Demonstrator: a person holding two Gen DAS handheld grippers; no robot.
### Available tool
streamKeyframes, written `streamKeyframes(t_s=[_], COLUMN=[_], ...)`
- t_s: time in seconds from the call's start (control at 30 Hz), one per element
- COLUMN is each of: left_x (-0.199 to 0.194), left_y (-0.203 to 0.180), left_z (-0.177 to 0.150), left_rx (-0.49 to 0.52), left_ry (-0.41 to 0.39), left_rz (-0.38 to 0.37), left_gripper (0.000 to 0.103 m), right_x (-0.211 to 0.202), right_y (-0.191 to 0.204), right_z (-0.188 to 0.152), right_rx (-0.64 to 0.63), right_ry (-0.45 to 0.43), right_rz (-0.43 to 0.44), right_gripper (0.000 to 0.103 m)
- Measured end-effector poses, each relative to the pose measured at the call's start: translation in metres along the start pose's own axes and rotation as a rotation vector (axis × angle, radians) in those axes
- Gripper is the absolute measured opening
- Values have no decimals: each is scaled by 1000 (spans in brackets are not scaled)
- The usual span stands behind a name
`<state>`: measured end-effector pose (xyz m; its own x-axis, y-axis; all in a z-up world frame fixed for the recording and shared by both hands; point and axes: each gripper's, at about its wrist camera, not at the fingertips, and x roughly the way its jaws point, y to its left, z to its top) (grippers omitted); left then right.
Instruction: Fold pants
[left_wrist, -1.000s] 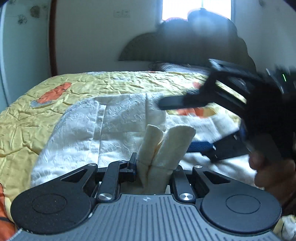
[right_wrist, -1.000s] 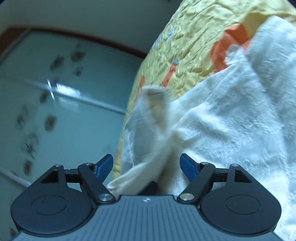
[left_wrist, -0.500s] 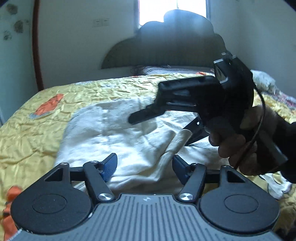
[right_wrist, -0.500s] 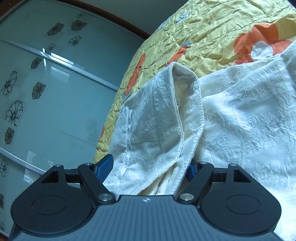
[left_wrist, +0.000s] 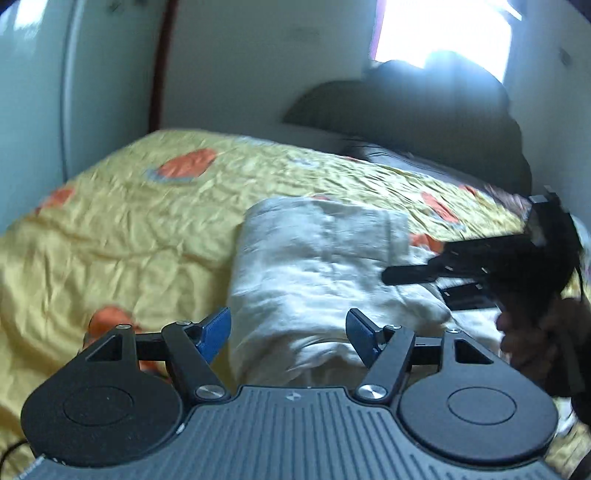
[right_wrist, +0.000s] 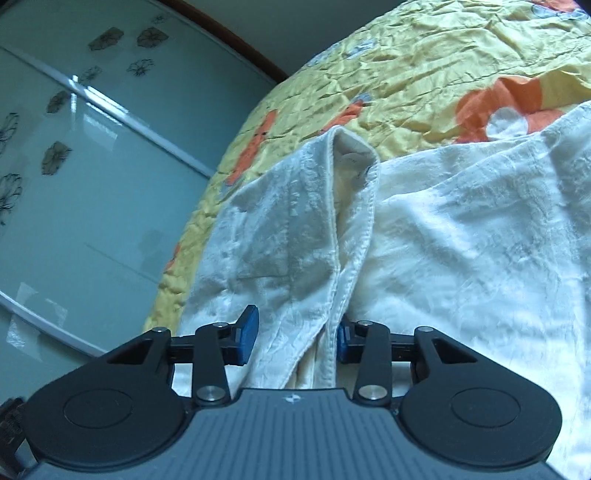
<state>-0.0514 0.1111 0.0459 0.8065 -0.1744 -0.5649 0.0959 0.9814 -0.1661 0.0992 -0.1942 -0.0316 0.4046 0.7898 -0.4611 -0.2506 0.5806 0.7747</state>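
Note:
The cream-white pants (left_wrist: 317, 266) lie folded over on the yellow bedspread (left_wrist: 122, 236). My left gripper (left_wrist: 288, 334) is open and empty, held just above the near edge of the pants. My right gripper (right_wrist: 293, 334) is open, with a raised fold of the pants (right_wrist: 332, 229) lying loosely between its blue pads. In the left wrist view the right gripper (left_wrist: 424, 280) shows at the right edge of the pants, with my hand (left_wrist: 532, 332) behind it.
The yellow bedspread with orange flowers (right_wrist: 443, 66) covers the bed. A dark headboard (left_wrist: 424, 118) and a bright window (left_wrist: 443, 33) are at the far end. A glass wardrobe door with flower prints (right_wrist: 74, 155) stands along the bed's side.
My left gripper let go of the pants, opened, and pulled back and left. My right gripper stays open around the fold. The pants now lie folded over on the bed.

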Motion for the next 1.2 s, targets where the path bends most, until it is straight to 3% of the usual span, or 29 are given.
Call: streamKeyframes(t_s=[0.13,0.2,0.3,0.37,0.47,0.6,0.77,0.87,1.0,1.2], left_x=[9,12,12,14,18,18,18,16,15,4], left_y=[10,10,8,8,10,12,12,11,13,14], left_z=[1,1,0,-2,-2,-2,0,-1,-2,-3], left_rx=[-37,-39,-26,-27,-38,-39,-37,-30,-29,-17], left_ry=[31,32,34,40,57,63,69,64,67,54], left_rz=[64,70,79,84,83,89,90,80,74,49], left_gripper=[87,87,87,87,91,91,92,91,91,91], right_x=[4,4,-3,-1,16,15,8,2,10,-3], right_y=[-7,-7,1,4,7,7,5,8,12,9], right_z=[1,4,9,10,6,3,3,9,10,24], right_rx=[16,33,7,-2,-34,-35,-20,-29,-68,-23], right_ry=[18,11,-34,-21,54,37,11,-21,19,-34], right_rz=[18,18,25,34,-29,-9,23,38,-7,47], right_gripper=[40,40,27,27,29,29,15,14,14,14])
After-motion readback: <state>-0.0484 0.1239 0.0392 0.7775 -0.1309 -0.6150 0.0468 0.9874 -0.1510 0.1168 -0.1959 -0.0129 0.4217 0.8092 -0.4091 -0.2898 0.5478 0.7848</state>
